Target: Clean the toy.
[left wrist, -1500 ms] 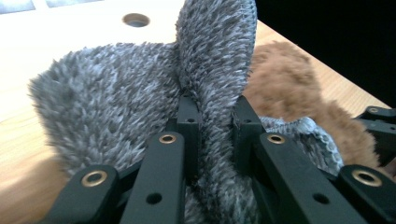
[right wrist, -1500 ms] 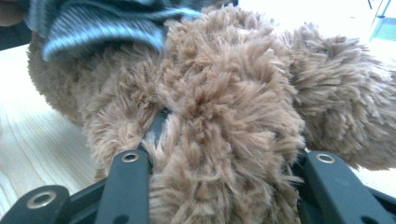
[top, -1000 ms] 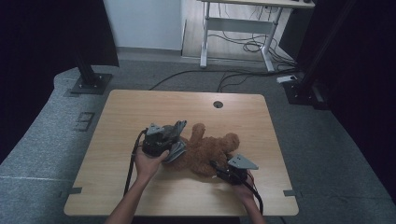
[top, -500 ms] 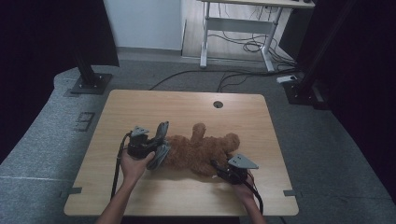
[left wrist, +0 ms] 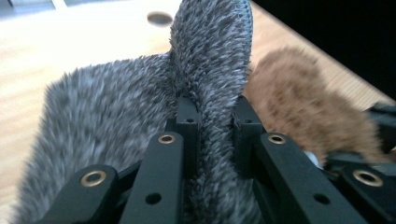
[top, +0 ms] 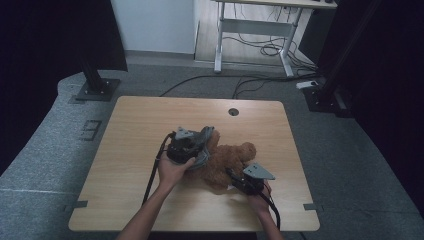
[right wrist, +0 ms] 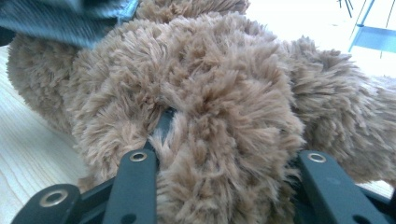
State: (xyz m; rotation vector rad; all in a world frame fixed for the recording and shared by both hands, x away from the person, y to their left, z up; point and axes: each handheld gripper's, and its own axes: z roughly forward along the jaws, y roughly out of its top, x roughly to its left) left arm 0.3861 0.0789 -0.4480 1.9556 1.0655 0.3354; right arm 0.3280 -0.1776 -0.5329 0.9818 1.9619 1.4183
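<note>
Brown teddy bear held at both ends on the bench, grey fur cloth at its head.

The brown plush teddy bear [top: 227,160] lies near the middle of the wooden bench [top: 140,125], a little toward the 5 o'clock side. A grey fuzzy cloth [left wrist: 140,112] lies against it at 10 o'clock, and the left gripper [top: 192,147] is clenched on an upright fold of that cloth, seen between the black jaws in the left gripper view. At the bear's 5 o'clock end the right gripper [top: 235,181] grasps a thick wad of brown fur; its jaws have just been closing, with the plush between them. A round hole [top: 233,111] sits in the bench top at 12 o'clock.
</note>
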